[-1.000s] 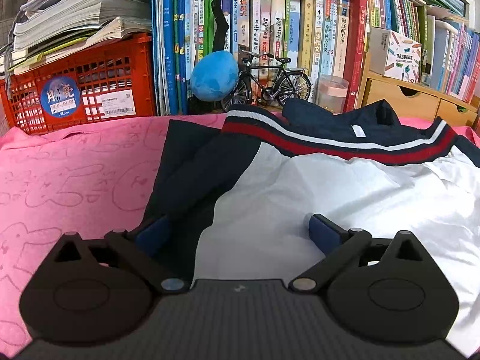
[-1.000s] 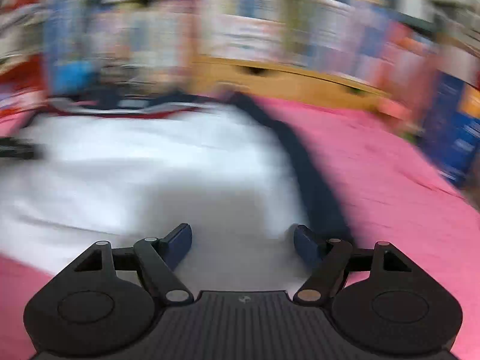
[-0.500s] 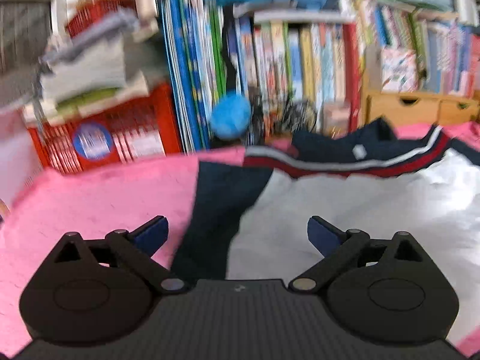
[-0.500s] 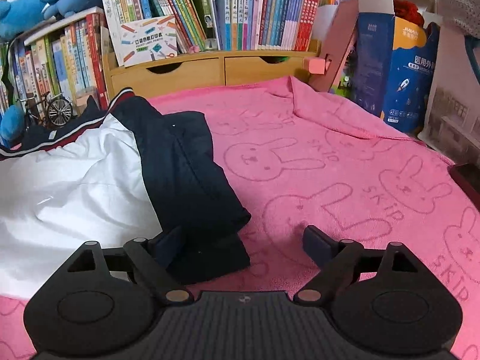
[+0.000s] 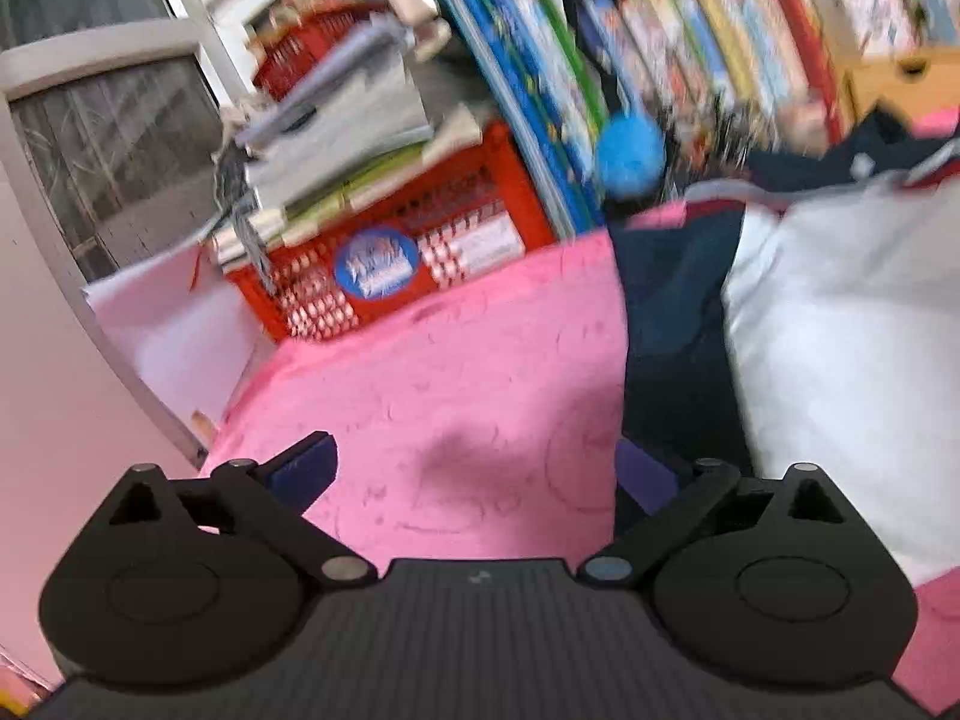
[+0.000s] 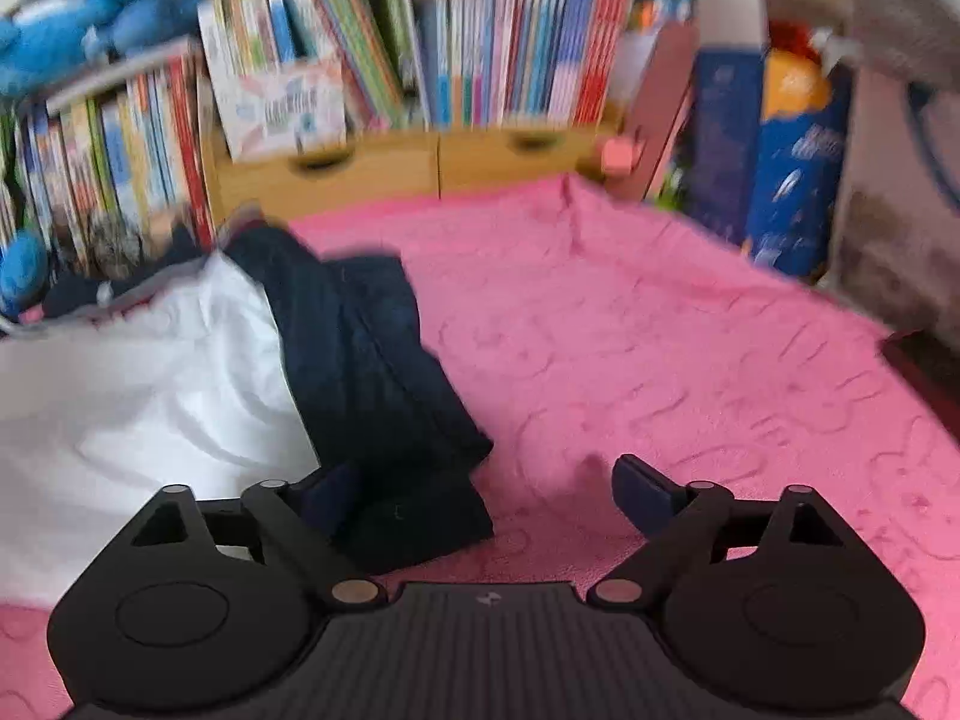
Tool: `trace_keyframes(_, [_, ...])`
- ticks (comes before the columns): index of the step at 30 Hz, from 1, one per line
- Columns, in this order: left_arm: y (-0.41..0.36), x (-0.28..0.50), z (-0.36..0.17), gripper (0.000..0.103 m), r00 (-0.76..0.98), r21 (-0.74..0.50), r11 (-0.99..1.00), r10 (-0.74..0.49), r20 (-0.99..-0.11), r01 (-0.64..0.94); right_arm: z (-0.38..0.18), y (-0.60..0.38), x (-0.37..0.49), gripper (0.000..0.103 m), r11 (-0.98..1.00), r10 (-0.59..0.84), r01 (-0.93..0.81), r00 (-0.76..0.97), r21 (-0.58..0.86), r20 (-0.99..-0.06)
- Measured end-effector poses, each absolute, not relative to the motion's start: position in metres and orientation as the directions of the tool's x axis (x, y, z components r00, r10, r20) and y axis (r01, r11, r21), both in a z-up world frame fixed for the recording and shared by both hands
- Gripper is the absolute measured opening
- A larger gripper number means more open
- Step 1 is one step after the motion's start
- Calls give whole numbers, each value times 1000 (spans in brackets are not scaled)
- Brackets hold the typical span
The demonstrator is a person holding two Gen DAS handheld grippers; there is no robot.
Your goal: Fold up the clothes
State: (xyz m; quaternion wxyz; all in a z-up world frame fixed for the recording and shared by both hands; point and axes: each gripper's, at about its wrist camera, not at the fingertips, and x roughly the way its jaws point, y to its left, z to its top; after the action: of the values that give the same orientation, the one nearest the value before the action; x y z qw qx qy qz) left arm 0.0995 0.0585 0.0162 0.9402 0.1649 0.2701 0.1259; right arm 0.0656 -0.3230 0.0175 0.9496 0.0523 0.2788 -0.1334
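Observation:
A white shirt (image 5: 840, 324) with navy sleeves lies flat on the pink towel (image 5: 456, 360). Its left navy sleeve (image 5: 672, 324) runs down beside my left gripper (image 5: 474, 468), which is open over bare towel, its right finger at the sleeve's edge. In the right wrist view the white shirt body (image 6: 138, 384) fills the left side and the right navy sleeve (image 6: 372, 372) lies folded along it. My right gripper (image 6: 486, 492) is open, with the sleeve's cuff end between its left finger and the middle of the gap. Both views are motion-blurred.
A red crate (image 5: 384, 240) stacked with papers stands at the towel's far left. Rows of books (image 6: 456, 54), wooden drawers (image 6: 384, 168) and a blue ball (image 5: 630, 156) line the back. Blue boxes (image 6: 774, 168) stand at the right. The towel's left edge drops off near a wall.
The left gripper swung left, off the shirt body to the towel beside the left sleeve. The right gripper moved right from the shirt body to the right sleeve's cuff. Both stayed open.

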Motion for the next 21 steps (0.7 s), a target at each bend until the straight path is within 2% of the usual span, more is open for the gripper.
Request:
trace_keyframes(1, [58,94,24,100,829,373,915,323,-457,-151,23,-318,58,91,967,-194,251,838,44,-510])
trace_keyframes(4, [41,90,52,101,871,229,972,148,-468,-43,34,-283,53,92,995,-1,47,888,89,-459])
trace_keyframes(5, [29,94,54,102,876,214,977,107,-470,-4,36,-269,53,93,995,65,-24,892,97,-448])
trace_keyframes(8, [-8,108,59,103,879,173,978,-17,-476,113,30,-228,69,94,986,166,-144,874,82,-456])
trace_keyframes(10, [-27,127,45,102,865,216,966,-13,-502,141,20,-207,84,94,983,180,-171,852,63,-491])
trace_keyframes(12, [-47,146,31,102,849,260,951,-6,-528,169,3,-196,101,96,986,160,-161,805,48,-571])
trace_keyframes(13, [-57,155,24,102,841,281,942,-2,-541,183,-7,-194,108,102,988,143,-145,782,47,-607])
trace_keyframes(14, [-67,165,17,102,833,301,933,2,-553,198,-9,-195,112,103,990,139,-132,771,58,-622])
trace_keyframes(18, [-95,208,-7,101,800,365,902,38,-599,231,-10,-195,113,103,990,138,-132,768,57,-626])
trace_keyframes(21, [-111,243,-20,102,812,390,905,95,-575,170,-11,-195,114,103,990,135,-131,767,53,-628])
